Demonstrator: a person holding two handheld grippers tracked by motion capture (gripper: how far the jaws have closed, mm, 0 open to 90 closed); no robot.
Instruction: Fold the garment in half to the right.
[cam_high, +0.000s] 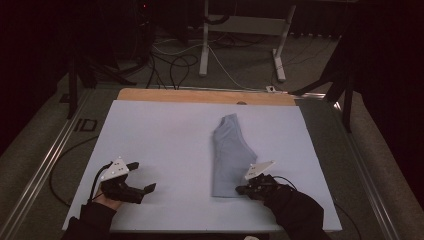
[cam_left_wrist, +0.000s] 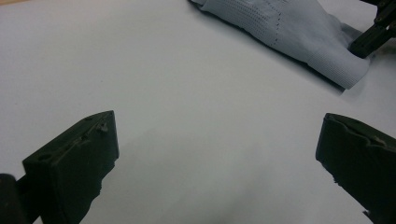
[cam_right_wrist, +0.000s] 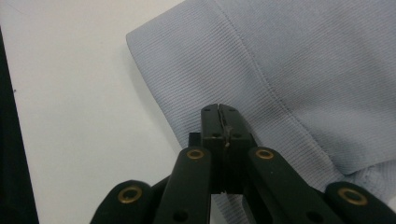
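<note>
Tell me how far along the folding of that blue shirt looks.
Partly done: the blue shirt already lies folded into a narrow strip on the white sheet. In hand: the right claw is shut at its ribbed hem. The left claw waits open on bare sheet. Probably left: folding the strip shorter.

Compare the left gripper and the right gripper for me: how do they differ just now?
The left gripper has its jaws spread wide; the right gripper has its jaws pressed together. The left gripper hangs over bare white sheet with nothing between its jaws; the right gripper sits at the ribbed hem of the folded blue garment, though whether it pinches cloth is unclear. Both are black, hand-held, and at the near edge of the table.
</note>
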